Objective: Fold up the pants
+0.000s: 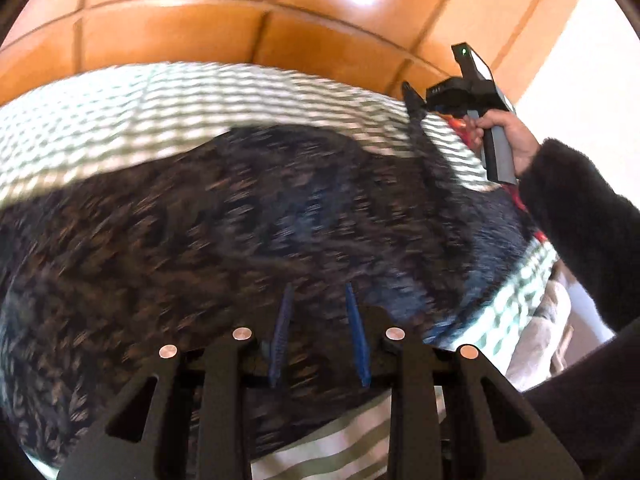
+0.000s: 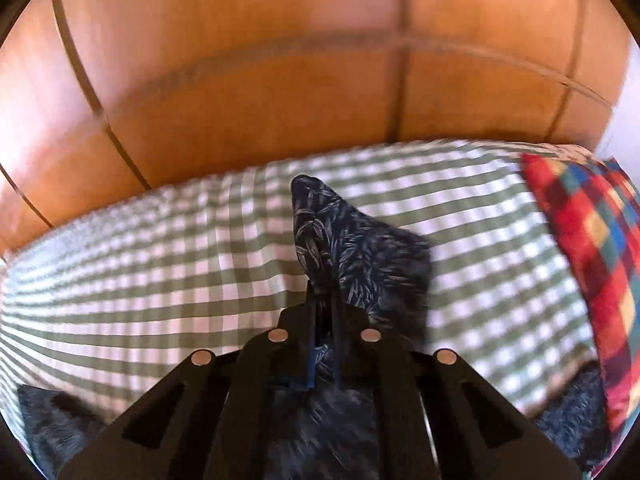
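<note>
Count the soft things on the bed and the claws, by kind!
Dark blue leaf-print pants: 1
Red, blue and yellow checked pillow: 1
Green-and-white checked bed sheet: 1
Black claws: 2, left claw, right claw
Total: 5

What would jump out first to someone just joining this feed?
The dark leaf-print pants sprawl across the green checked bedspread, filling the left wrist view. The right gripper is pinched on a fold of them, lifted into a peak, while the left gripper hangs open above the cloth. A bright multicoloured checked pillow sits at the bed's right end.
</note>
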